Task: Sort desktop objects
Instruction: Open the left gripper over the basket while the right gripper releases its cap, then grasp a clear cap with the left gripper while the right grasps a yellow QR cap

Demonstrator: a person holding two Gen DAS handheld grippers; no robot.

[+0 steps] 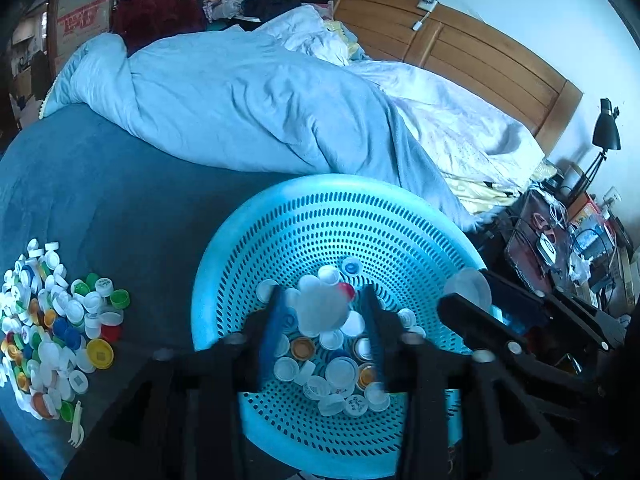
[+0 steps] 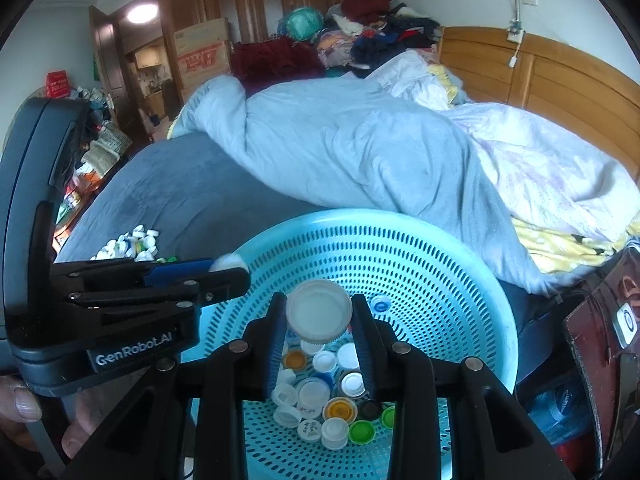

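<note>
We have both claws hanging over the blue perforated basket (image 2: 460,280), which lies directly below and ahead of them on the bed, with the sorted bottle caps (image 2: 320,392) heaped in its bottom under the fingertips. The loose cap pile (image 1: 56,332) on the blue blanket lies well off to the left of the left gripper (image 1: 322,304), so that hand is the nearer one for the next pick. Between the right gripper (image 2: 319,316) fingers sits a wide white cap (image 2: 319,314), flat face toward the camera; the pads stand just beside its rim, and we cannot tell whether they still press it or it is dropping free. The left gripper's jaws are parted around a blurred white cap (image 1: 320,306) with a red cap (image 1: 346,290) just beyond it; the blur suggests it is falling, not held. In the left view the right claw's far finger is cut off.
</note>
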